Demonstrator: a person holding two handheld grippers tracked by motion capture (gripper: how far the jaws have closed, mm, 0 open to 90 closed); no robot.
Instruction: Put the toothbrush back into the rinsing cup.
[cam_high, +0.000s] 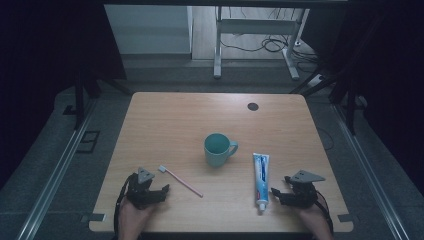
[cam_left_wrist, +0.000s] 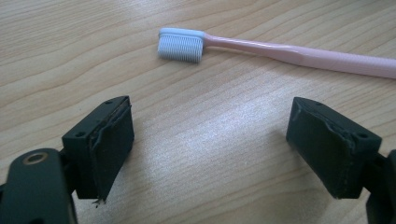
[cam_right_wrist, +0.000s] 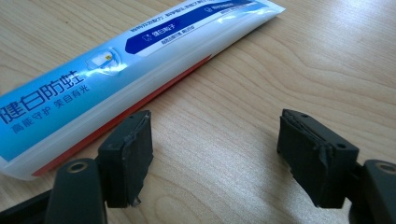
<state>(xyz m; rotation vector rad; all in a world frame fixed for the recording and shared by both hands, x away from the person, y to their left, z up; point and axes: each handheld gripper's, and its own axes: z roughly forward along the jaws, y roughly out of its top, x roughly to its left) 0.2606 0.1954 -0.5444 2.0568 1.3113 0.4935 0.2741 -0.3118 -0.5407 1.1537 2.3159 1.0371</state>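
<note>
Both claws (cam_high: 152, 192) (cam_high: 280, 194) wide; toothbrush (cam_high: 181, 180), mug (cam_high: 218, 149) beyond.

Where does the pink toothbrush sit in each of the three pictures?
High view: toothbrush lies lower left of centre, between the left gripper and the mug.
Left gripper view: along the top, bristle head toward the left, beyond the open jaws.
Right gripper view: not in it.
Shared landmark: the wooden table.

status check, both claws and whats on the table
Left claw open, empty, by toothbrush. Right claw open, empty, beside toothpaste. Mug between them, upright.
</note>
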